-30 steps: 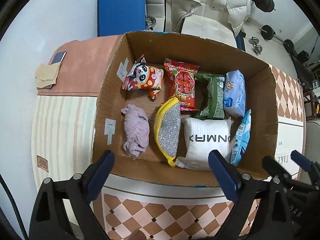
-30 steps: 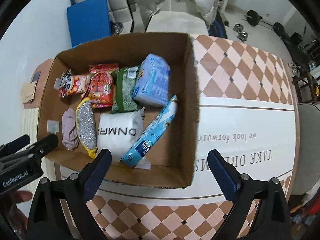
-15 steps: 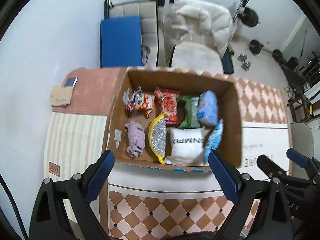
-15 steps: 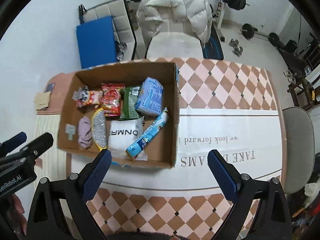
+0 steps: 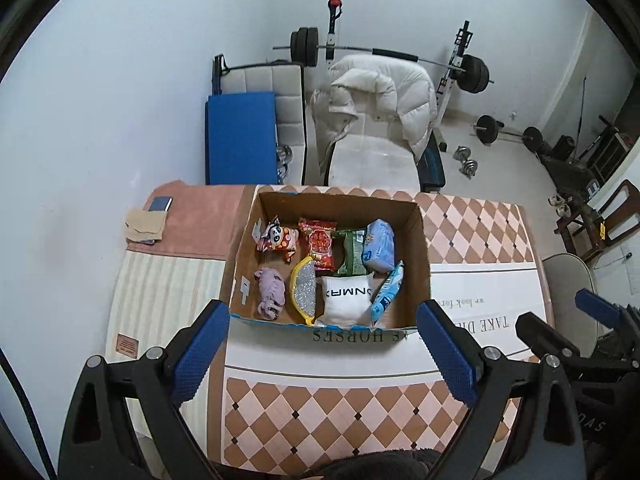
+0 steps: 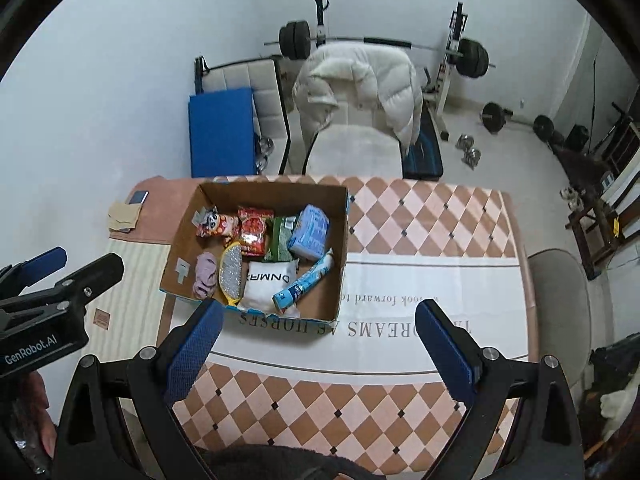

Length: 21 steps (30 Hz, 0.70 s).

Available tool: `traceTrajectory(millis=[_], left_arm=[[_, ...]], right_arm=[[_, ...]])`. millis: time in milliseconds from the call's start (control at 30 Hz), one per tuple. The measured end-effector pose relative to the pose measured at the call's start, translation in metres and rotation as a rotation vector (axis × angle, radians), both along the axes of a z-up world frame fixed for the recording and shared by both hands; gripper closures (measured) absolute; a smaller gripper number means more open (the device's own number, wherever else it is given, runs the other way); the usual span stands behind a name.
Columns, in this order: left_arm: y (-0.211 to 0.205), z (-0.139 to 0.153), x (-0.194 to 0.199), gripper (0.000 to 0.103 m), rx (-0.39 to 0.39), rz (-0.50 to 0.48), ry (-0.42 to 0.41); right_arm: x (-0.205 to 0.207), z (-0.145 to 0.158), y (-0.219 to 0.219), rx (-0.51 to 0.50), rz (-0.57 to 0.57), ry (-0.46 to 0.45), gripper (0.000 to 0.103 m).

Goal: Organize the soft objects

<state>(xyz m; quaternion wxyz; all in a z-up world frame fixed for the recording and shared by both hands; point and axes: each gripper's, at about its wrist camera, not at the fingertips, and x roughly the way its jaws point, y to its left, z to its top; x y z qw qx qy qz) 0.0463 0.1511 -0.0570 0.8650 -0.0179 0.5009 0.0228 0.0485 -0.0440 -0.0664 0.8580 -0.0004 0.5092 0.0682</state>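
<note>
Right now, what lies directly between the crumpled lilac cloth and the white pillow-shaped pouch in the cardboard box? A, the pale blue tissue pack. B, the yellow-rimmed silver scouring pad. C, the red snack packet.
B: the yellow-rimmed silver scouring pad lies between the crumpled lilac cloth and the white pillow-shaped pouch.

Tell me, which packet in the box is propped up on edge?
The long light-blue packet, leaning beside the white pillow pack; the other packets lie flat.

Both grippers have pulled back from the cardboard box (image 5: pixel 328 322).
</note>
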Motion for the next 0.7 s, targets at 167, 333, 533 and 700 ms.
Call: traceTrajectory(millis=[167, 333, 533, 700], left_arm=[[-0.006, 0.016, -0.017, 0.007, -0.011, -0.017, -0.021], [-0.008, 0.023, -0.025, 0.007, -0.004, -0.017, -0.036], [-0.005, 0.02, -0.027, 0.002, -0.013, 0.008, -0.044], [-0.004, 0.015, -0.027, 0.0, 0.003, 0.025, -0.047]], right_arm=[[-0.017, 0.024, -0.005, 0.001, 0.009, -0.037, 0.004], [-0.027, 0.038, -0.008, 0.007, 0.007, -0.06, 0.004], [-0.027, 0.04, -0.012, -0.015, -0.028, -0.088, 0.0], [-0.024, 0.034, -0.015, -0.03, -0.045, -0.085, 0.0]])
